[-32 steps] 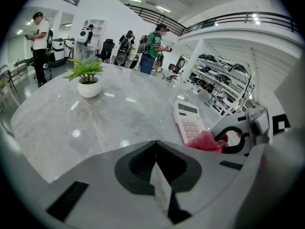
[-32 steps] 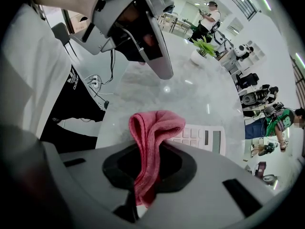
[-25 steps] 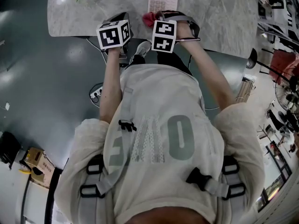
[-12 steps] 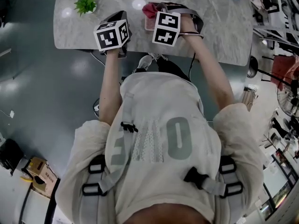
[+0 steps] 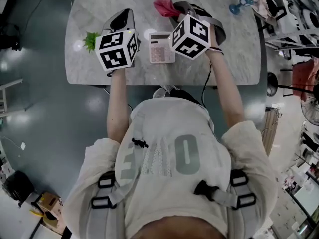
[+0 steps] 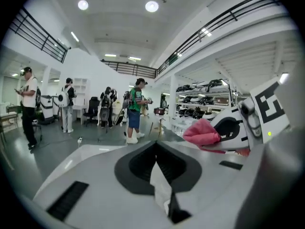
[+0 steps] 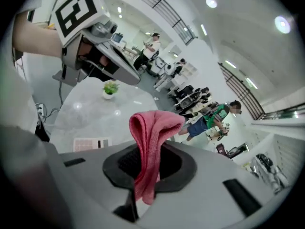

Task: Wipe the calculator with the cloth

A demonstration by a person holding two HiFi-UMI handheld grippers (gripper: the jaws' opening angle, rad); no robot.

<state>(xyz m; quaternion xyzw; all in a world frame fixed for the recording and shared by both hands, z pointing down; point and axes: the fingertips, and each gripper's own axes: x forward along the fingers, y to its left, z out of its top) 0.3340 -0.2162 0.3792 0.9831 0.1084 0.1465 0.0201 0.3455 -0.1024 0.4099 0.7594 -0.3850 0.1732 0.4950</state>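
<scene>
The pale pink calculator (image 5: 162,48) lies flat on the marble table (image 5: 229,54) near its front edge, between my two hands; it also shows low in the right gripper view as the calculator (image 7: 90,143). My right gripper (image 5: 175,7) is raised above the table and shut on the pink cloth (image 5: 166,6), which bunches up from the jaws as cloth (image 7: 151,142). My left gripper (image 5: 123,15) is held up at the calculator's left, shut with nothing in it (image 6: 156,159). From there the cloth (image 6: 202,132) shows at the right.
A small green potted plant (image 5: 89,40) stands at the table's left, under my left hand. A blue stemmed glass (image 5: 239,4) stands at the far right. Several people (image 6: 135,109) stand in the hall beyond the table.
Both grippers have risen well above the table, the right one carrying the pink cloth up. The calculator, earlier partly behind the right gripper, now lies in plain sight between them.
</scene>
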